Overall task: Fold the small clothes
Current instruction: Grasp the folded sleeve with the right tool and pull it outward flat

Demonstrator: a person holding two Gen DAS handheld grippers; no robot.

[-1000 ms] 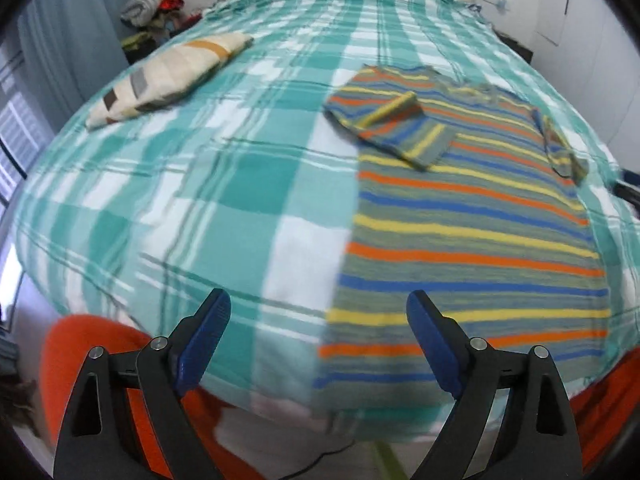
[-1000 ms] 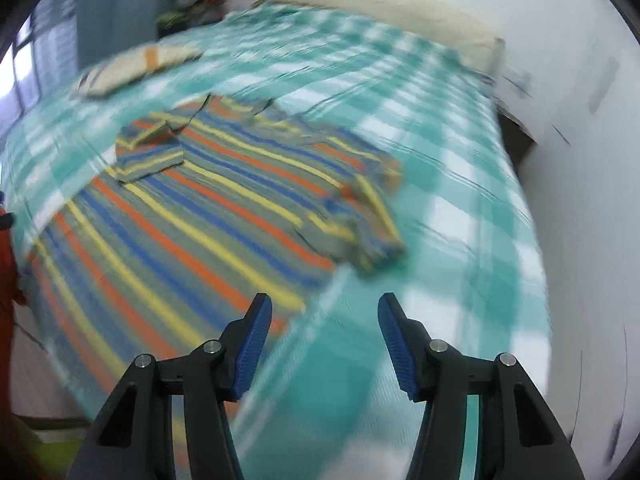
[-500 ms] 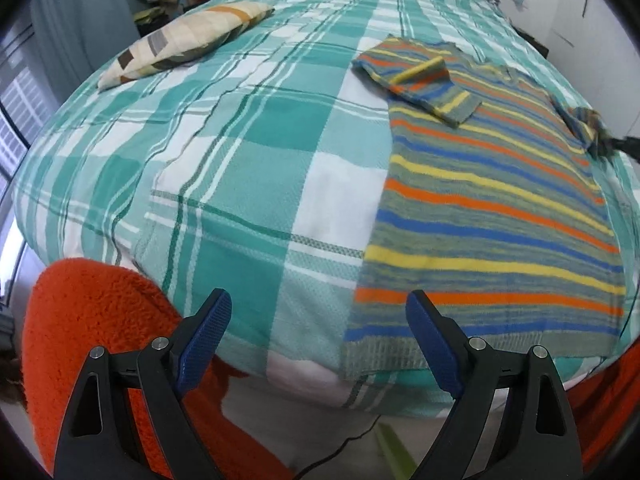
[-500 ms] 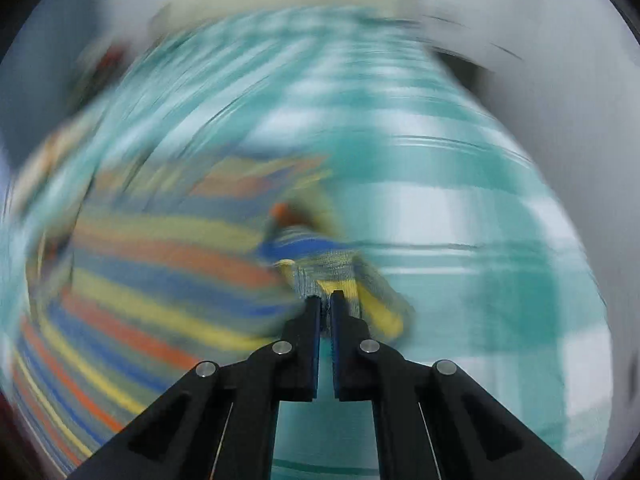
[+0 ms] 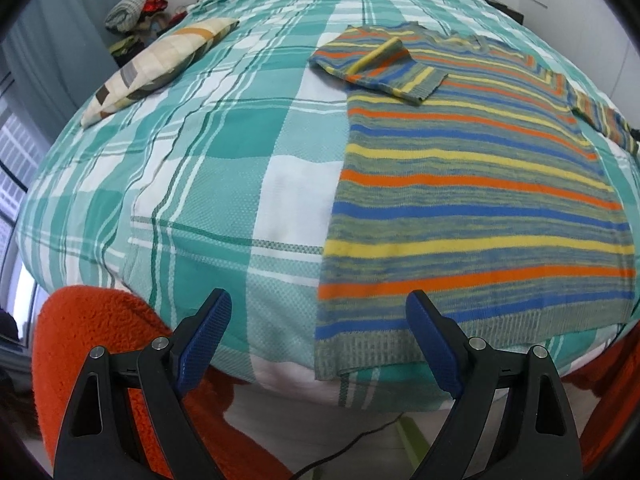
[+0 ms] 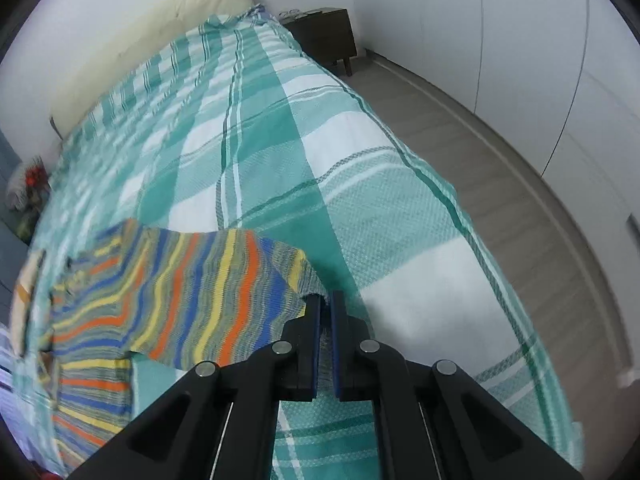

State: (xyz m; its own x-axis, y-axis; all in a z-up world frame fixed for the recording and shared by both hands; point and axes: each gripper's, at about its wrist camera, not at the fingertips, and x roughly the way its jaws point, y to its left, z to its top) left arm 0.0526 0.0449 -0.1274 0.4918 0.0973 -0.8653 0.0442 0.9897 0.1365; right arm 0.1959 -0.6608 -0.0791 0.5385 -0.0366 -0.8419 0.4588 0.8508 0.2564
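We see a teal-and-white plaid woven bedspread and pale wood-look flooring. Our right gripper pinches the striped knit sweater's sleeve; our left gripper gapes empty.

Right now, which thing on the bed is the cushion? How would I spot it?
Find the big bed with the green-and-white checked cover. Left of the striped knitted sweater lies a flat cream cushion. Only it has patchwork squares, brown, grey and orange.

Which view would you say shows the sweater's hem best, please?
The left wrist view: the sweater lies flat, its ribbed hem sharp between the left gripper's open jaws. The right wrist view shows only a blurred sleeve pinched by the right gripper; no hem.
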